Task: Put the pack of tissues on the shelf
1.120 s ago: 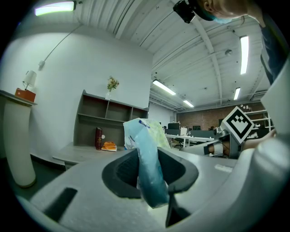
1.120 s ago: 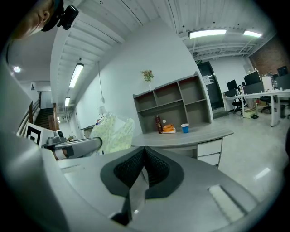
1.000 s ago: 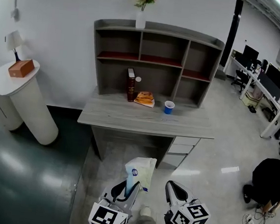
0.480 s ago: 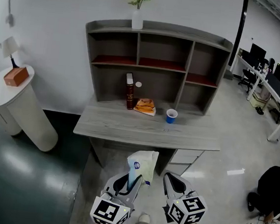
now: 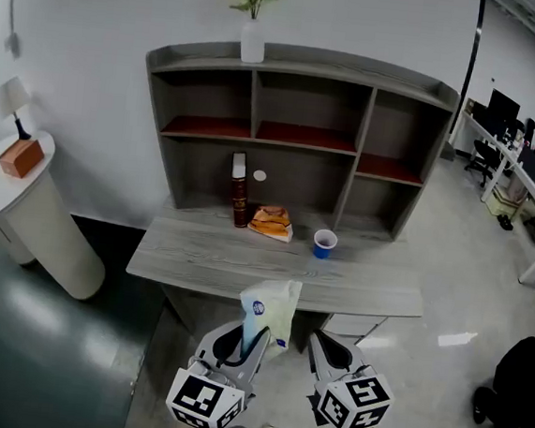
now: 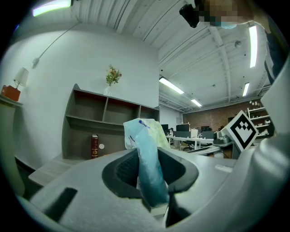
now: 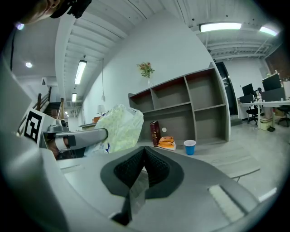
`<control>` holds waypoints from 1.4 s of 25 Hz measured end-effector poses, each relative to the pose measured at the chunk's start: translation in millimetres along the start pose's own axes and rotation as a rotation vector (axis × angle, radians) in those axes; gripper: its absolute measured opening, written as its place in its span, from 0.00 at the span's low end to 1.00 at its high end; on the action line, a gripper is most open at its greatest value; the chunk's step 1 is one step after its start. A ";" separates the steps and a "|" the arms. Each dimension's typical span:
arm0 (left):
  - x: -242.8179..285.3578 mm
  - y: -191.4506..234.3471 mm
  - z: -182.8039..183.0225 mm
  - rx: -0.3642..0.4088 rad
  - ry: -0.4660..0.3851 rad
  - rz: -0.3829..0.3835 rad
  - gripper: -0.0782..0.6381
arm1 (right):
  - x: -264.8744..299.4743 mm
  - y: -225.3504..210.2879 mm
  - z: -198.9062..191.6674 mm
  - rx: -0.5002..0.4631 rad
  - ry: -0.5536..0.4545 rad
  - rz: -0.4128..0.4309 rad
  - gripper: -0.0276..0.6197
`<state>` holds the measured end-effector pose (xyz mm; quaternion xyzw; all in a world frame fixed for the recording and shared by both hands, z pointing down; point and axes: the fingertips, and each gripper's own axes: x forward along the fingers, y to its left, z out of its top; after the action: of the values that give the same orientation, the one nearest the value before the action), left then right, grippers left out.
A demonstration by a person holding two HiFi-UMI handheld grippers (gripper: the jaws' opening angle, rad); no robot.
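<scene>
Desk (image 5: 197, 260) ahead of the jaws is nearer than before. Left gripper (image 5: 244, 338) clamps tissue pack (image 5: 272, 310); right gripper (image 5: 323, 344) jaws together, empty. Only the right gripper view shows the pack's yellow-green side.

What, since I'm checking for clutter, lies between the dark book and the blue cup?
An orange packet lies on the desk between book and cup, clearest in the head view.

Tissue pack (image 6: 146, 154) upright, pinched in left gripper (image 6: 149, 181), shelf (image 6: 97, 124) beyond.
</scene>
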<state>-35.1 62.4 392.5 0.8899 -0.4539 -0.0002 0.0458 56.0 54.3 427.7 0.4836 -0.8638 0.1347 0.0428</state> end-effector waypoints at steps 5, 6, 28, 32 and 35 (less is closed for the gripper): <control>19.9 7.2 0.9 0.005 0.014 0.002 0.24 | 14.3 -15.8 7.6 0.008 -0.013 0.002 0.04; 24.1 8.9 1.4 0.007 0.014 0.002 0.24 | 17.5 -19.1 9.0 0.010 -0.015 0.001 0.04; 174.0 99.6 52.4 0.019 -0.036 -0.094 0.24 | 141.5 -89.6 91.0 -0.020 -0.061 -0.045 0.04; 199.8 122.1 65.8 0.016 -0.054 -0.115 0.24 | 170.9 -99.9 107.9 -0.025 -0.072 -0.059 0.04; 216.5 138.5 74.9 0.006 -0.071 -0.129 0.24 | 191.0 -106.1 119.9 -0.030 -0.082 -0.069 0.04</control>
<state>-22.9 -199.5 338.2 0.9168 -0.3970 -0.0332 0.0267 51.6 -188.6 372.0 0.5177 -0.8494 0.1005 0.0194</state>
